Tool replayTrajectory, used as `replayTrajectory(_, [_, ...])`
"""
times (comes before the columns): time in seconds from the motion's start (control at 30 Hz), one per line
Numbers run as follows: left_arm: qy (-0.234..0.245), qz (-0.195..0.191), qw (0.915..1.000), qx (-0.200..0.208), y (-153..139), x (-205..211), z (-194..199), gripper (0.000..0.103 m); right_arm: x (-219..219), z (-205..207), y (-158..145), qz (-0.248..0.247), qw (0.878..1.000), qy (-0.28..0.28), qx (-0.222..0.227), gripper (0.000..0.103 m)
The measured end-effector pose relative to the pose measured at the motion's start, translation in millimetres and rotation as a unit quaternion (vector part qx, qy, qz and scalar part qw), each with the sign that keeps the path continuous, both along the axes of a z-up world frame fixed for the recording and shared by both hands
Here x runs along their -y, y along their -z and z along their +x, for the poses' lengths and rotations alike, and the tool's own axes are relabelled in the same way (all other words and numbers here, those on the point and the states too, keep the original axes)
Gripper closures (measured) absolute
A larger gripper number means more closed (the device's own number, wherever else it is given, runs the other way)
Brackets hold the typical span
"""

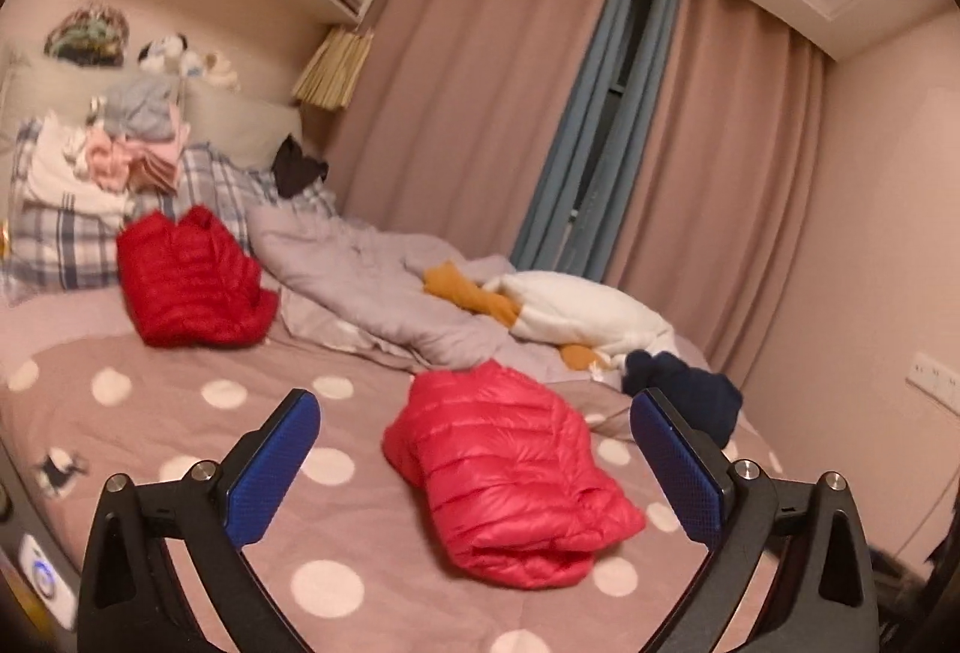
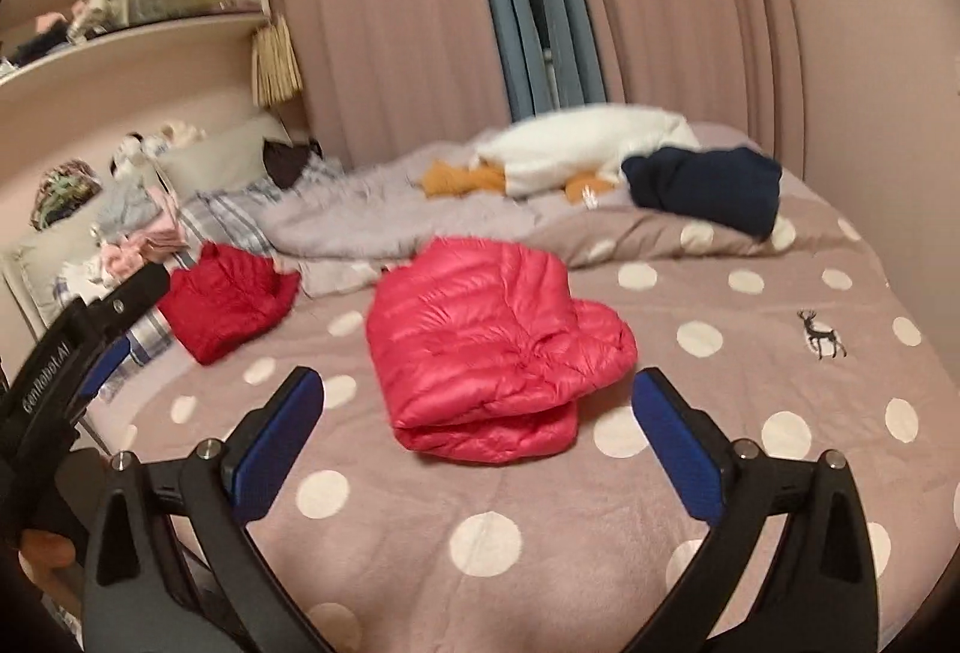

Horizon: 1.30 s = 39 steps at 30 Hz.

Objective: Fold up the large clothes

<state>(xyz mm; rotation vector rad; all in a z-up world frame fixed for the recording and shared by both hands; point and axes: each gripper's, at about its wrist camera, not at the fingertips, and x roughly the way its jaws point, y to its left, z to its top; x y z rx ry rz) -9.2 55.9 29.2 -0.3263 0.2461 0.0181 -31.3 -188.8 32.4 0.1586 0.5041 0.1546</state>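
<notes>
The left gripper (image 1: 474,464) hangs above the bed with its blue-padded fingers (image 1: 273,467) spread wide and nothing between them. The right gripper (image 2: 477,449) is released too, jaws well apart and empty, raised over the near part of the polka-dot bedspread (image 2: 750,389). In the right wrist view the left gripper's black body (image 2: 66,347) enters from the left edge, beside and slightly ahead of the right one.

The pink down jacket (image 1: 510,479) lies folded into a thick bundle on the bedspread, ahead of both grippers and touching neither. Its layered open edge faces the cameras (image 2: 486,431).

Bare dotted bedspread surrounds the jacket on the near side and to the right, out to a small deer print (image 2: 821,334). Farther left, a red down jacket (image 1: 192,281) sits bundled against the plaid pillow (image 1: 54,245). Behind the pink jacket a rumpled grey duvet (image 1: 360,275) crosses the bed, with a white and orange plush (image 1: 570,311) and a dark navy garment (image 1: 690,395) near the far edge. Pink curtains (image 1: 480,83) hang beyond the bed.
</notes>
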Motion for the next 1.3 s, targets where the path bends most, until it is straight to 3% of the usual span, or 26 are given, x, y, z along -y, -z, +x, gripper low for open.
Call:
replayTrajectory(0.17, [0.007,-0.009,0.9999,-0.004,0.4,-3.7,-7.9,0.001,-2.1,-32.1,-12.5,0.011,0.998,0.035,0.043,0.000])
replayTrajectory(0.33, [0.001,0.013,0.9999,-0.003,0.4,-4.7,-13.1,0.001,-18.0,-43.6,-15.9,0.015,0.997,0.044,0.063,0.000])
replayTrajectory(0.5, [-0.029,0.056,0.9976,-0.029,5.8,-2.9,-5.0,0.001,-32.1,-40.9,-12.8,0.031,0.997,0.024,0.060,0.000])
replayTrajectory(0.7, [-0.030,0.049,0.9975,-0.040,12.6,-4.0,-1.0,0.001,-28.4,-39.7,-4.7,0.061,0.995,0.058,0.062,0.000])
replayTrajectory(0.93, [-0.027,0.055,0.9968,-0.051,14.5,2.9,-1.2,0.001,-26.0,-40.7,1.9,0.030,0.993,0.089,0.073,0.000])
replayTrajectory(1.1, [-0.013,0.052,0.9968,-0.059,14.2,6.1,0.3,0.001,-21.5,-36.1,7.9,0.038,0.994,0.071,0.068,0.000])
replayTrajectory(1.3, [-0.037,0.062,0.9944,-0.078,14.5,7.0,4.5,0.001,-17.2,-31.0,11.7,0.028,0.994,0.095,0.056,0.000])
